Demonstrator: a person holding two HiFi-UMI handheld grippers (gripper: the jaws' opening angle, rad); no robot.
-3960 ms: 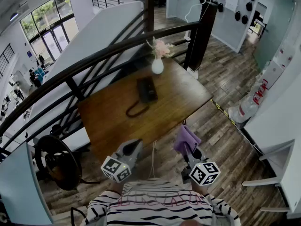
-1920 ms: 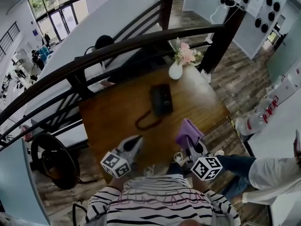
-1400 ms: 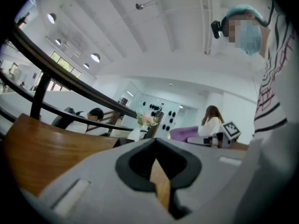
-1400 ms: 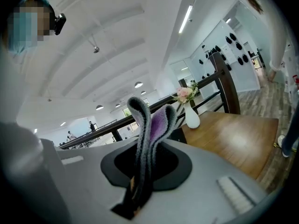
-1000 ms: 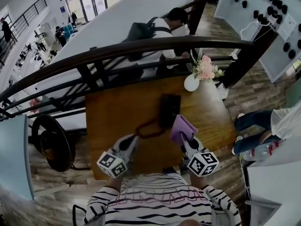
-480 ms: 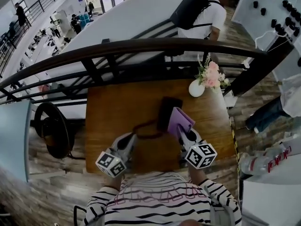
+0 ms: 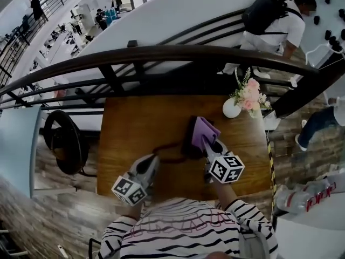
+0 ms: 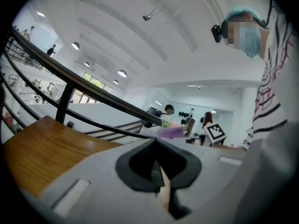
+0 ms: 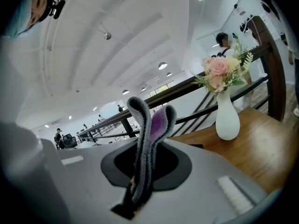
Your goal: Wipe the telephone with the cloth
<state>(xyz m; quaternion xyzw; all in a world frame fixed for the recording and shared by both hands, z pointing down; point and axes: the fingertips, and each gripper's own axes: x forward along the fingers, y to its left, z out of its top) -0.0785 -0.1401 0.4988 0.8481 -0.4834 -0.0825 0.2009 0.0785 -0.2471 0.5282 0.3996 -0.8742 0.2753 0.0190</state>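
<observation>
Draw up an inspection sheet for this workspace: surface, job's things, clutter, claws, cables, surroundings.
Surface: wooden table, brown top.
Job's things: dark telephone mid-table; purple cloth overlapping it, contact unclear.
Clutter: white vase of flowers at the far right corner.
Claws: right claw shut on the cloth; left claw shut, empty, over the table's near part.
Cables: telephone cord looping to the telephone's left.
Surroundings: dark railing behind the table; person with backpack beyond.

Wooden table (image 7: pixel 129 128) beside dark railing (image 7: pixel 161 53)
</observation>
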